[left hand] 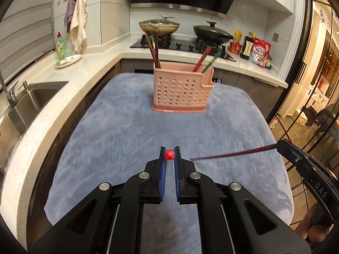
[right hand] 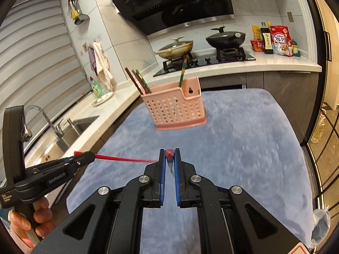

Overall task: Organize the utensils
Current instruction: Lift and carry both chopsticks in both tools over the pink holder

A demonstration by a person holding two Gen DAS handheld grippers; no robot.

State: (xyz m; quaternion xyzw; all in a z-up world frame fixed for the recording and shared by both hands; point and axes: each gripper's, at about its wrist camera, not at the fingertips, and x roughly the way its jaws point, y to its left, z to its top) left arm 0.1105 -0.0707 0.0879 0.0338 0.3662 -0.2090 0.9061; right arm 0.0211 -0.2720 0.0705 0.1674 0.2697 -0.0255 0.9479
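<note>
Meanwhile, well short of the pink utensil basket (left hand: 182,91), left gripper (left hand: 169,155) pinches a red chopstick (right hand: 125,159); right gripper (right hand: 169,155) pinches a dark chopstick (left hand: 233,154).

black left gripper (left hand: 169,155), blue ribbed pads, silver screws, black right gripper (right hand: 169,156)

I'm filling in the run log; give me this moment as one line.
left gripper: shut on red chopstick | right gripper: shut on dark red chopstick | pink holder: on blue cloth
</note>
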